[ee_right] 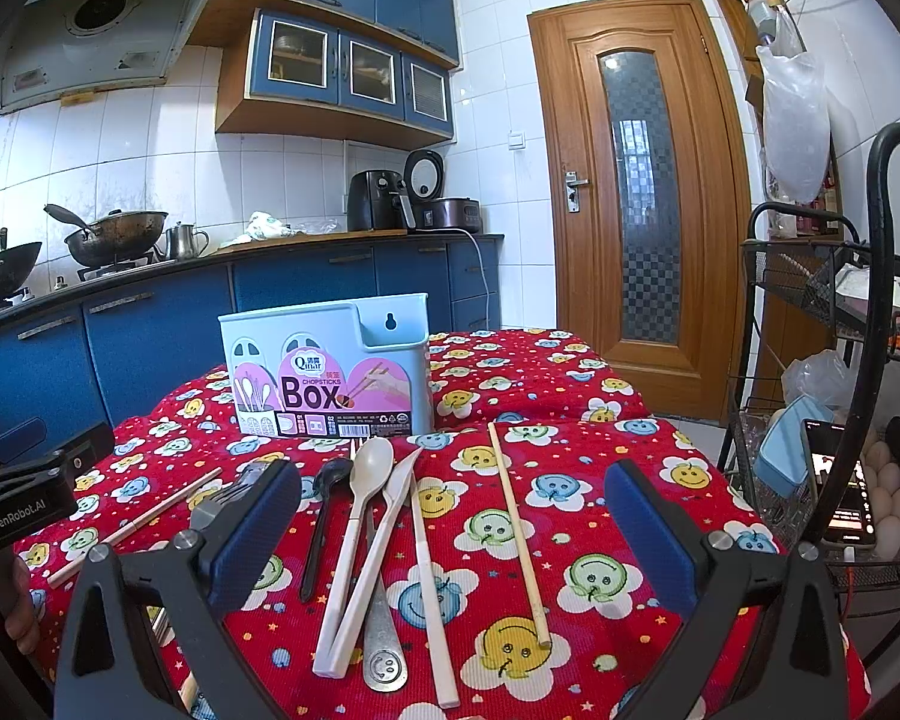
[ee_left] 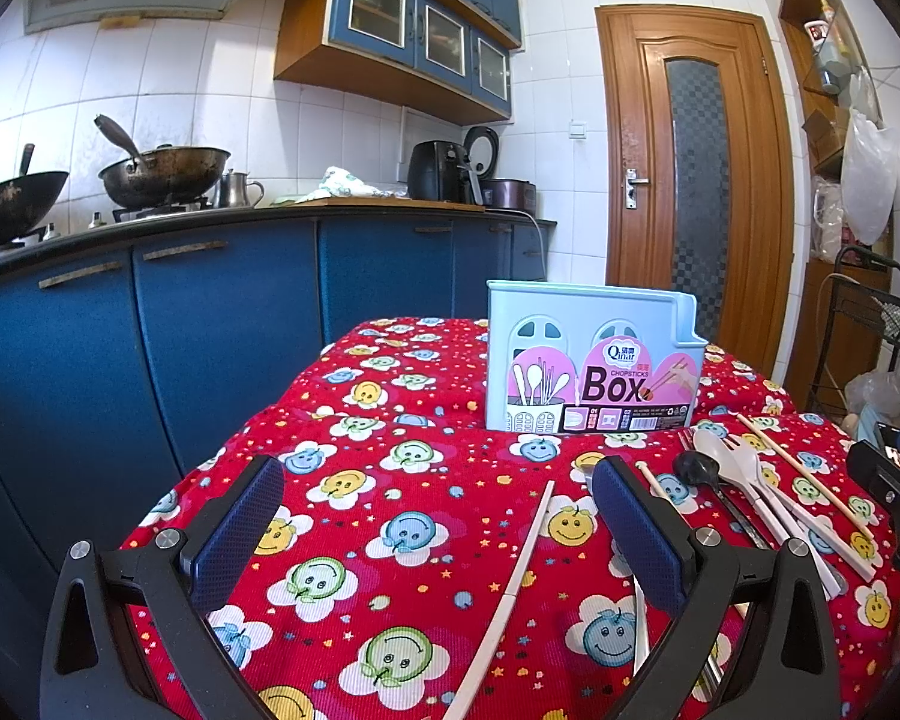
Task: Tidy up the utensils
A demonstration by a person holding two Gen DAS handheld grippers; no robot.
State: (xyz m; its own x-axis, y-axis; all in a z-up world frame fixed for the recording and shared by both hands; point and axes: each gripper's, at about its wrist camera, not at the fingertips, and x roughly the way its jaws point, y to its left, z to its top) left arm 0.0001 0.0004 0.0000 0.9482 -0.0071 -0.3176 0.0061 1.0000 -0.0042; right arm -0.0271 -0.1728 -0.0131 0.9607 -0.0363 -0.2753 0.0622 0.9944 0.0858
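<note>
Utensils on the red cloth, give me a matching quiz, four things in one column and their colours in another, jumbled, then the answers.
Things:
1. box
2. small spoon
3. big spoon
4. lone chopstick

Colours:
A. black
B. pale wood
C. light blue
D. cream white

Pairs: 1-C, 2-A, 3-D, 4-B
</note>
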